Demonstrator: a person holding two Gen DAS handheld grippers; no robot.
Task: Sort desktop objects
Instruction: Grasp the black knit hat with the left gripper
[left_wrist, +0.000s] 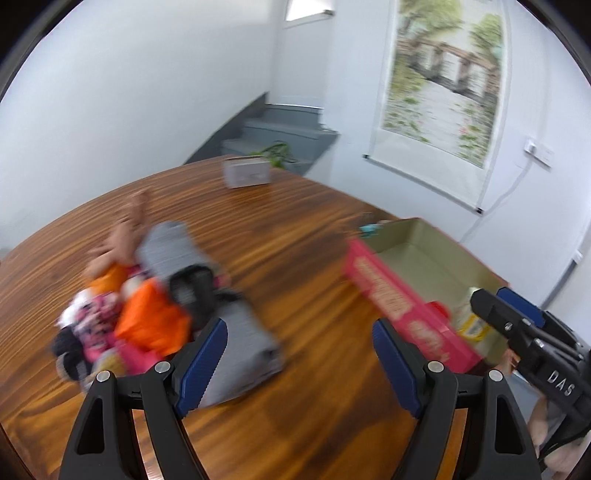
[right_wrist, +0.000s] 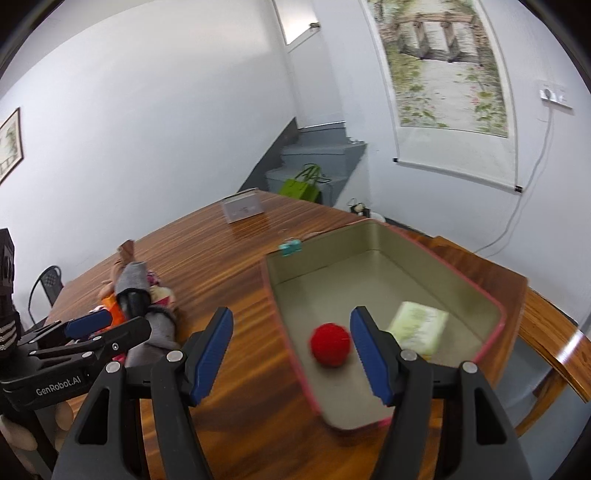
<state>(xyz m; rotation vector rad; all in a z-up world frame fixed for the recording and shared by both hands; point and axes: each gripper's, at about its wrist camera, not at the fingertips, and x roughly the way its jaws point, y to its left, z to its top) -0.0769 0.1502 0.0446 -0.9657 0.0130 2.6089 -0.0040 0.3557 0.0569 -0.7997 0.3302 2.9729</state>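
Tin (right_wrist: 491, 299): pink outside, dull gold inside, rectangular, open, on the wooden table at the right
Red ball (right_wrist: 330, 344): round, fuzzy, on the tin's floor near its near-left wall
Green packet (right_wrist: 419, 326): pale green and white, soft, lying flat in the tin to the right of the ball
Pile (left_wrist: 147, 295): grey cloth, orange and pink items, a black piece, heaped together on the table well left of the tin; blurred
Teal item (right_wrist: 290, 246): small, just beyond the tin's far-left corner
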